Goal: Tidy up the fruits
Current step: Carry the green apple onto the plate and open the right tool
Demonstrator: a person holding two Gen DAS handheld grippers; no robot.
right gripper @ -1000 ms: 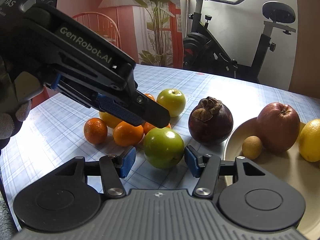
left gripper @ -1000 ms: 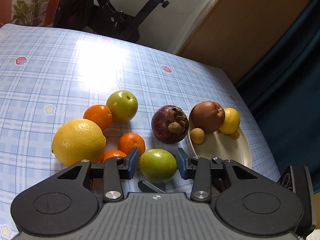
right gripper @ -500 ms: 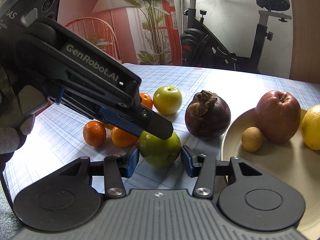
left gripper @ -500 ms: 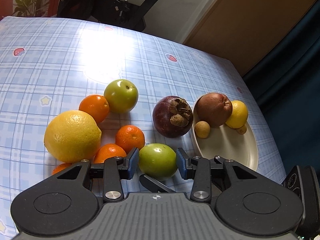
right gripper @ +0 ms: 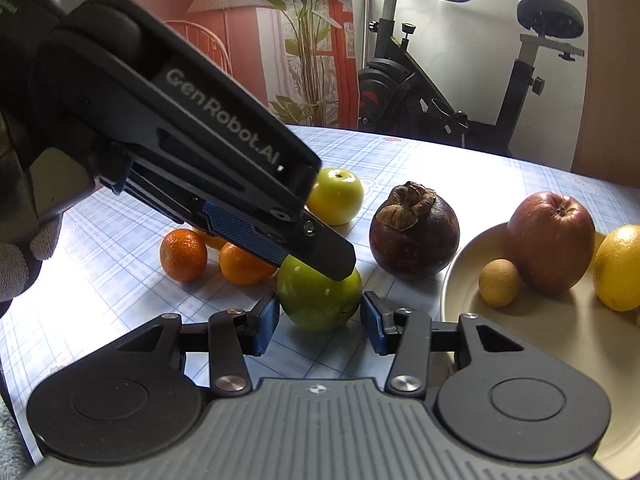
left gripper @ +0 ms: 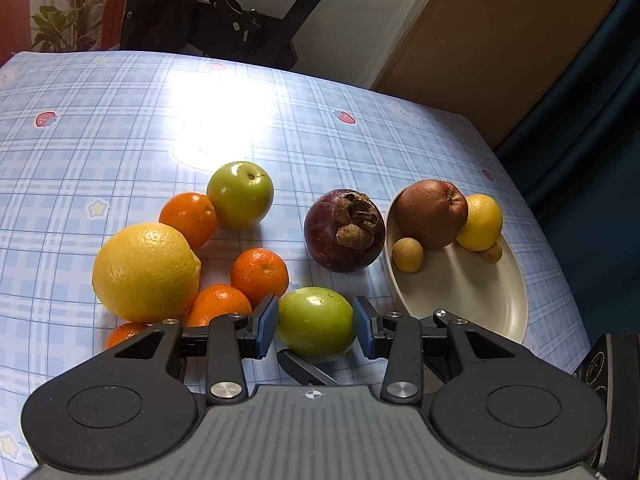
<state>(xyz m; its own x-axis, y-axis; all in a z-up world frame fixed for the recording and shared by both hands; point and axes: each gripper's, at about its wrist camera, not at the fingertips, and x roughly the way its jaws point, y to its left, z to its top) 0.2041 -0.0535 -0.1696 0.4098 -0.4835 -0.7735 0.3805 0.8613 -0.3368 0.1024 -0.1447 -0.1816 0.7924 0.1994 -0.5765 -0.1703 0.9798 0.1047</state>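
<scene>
Both grippers are converging on the same fruit: the near green apple [left gripper: 316, 328] sits on the checked tablecloth [left gripper: 120, 128], just short of the cream plate [left gripper: 480, 300], and it is framed between the fingers of the left gripper [left gripper: 316, 326] and, in the other view, between those of the right gripper [right gripper: 320, 320]. The left gripper's blue pads look pressed against, or a hair off, the apple's flanks, so call it nearly closed on the fruit; the right gripper's fingers stand slightly wider than the apple, with a sliver of cloth showing on each side, holding nothing. Here's the danger: two tools on one round, smooth apple. If both squeeze from crossing angles it could squirt out and roll into the tangerines [left gripper: 259, 276] or bump the mangosteen [left gripper: 344, 230] beside the plate. The fingers themselves might also clash, since the left one lies right across the apple's top in the right view. On the plate, the red apple [right gripper: 550, 240], a lemon [right gripper: 620, 268] and a small brown fruit [right gripper: 499, 282] leave room, though the plate's far edge is cut off. Whether the left pads truly touch the apple can't be settled, and the apple's underside and the big lemon [left gripper: 146, 272] behind the left gripper in the right view are hidden.
</scene>
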